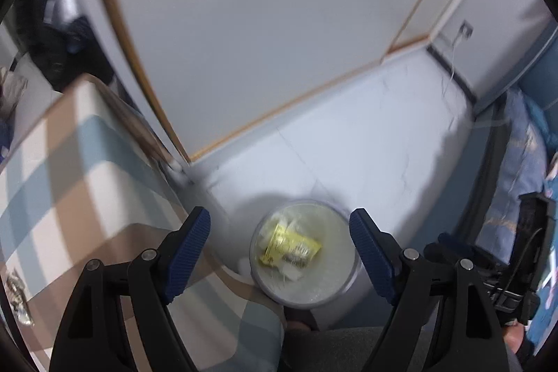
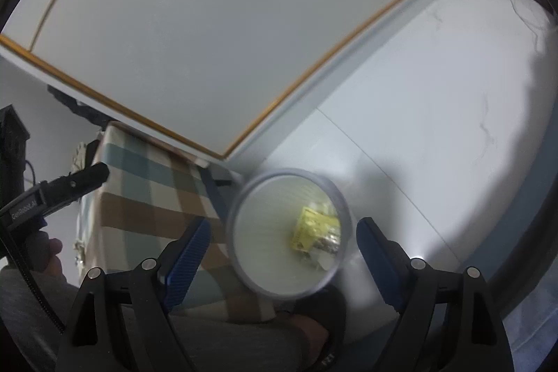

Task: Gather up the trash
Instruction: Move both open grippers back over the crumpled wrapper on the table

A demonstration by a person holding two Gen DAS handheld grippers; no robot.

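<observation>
A round grey trash bin (image 1: 343,288) stands on the white floor below me. It also shows in the right wrist view (image 2: 343,201). Inside lie a yellow wrapper (image 1: 289,244), also in the right wrist view (image 2: 310,227), and some pale crumpled scraps (image 1: 289,271). My left gripper (image 1: 279,250) is open and empty, hovering above the bin. My right gripper (image 2: 282,253) is open and empty, also above the bin. The left gripper's black body (image 2: 55,190) shows at the left of the right wrist view.
A table with a checked beige, blue and white cloth (image 1: 80,169) stands left of the bin, also in the right wrist view (image 2: 146,197). White wardrobe doors with gold trim (image 1: 244,23) are behind. A bed with blue bedding (image 1: 523,169) is at the right.
</observation>
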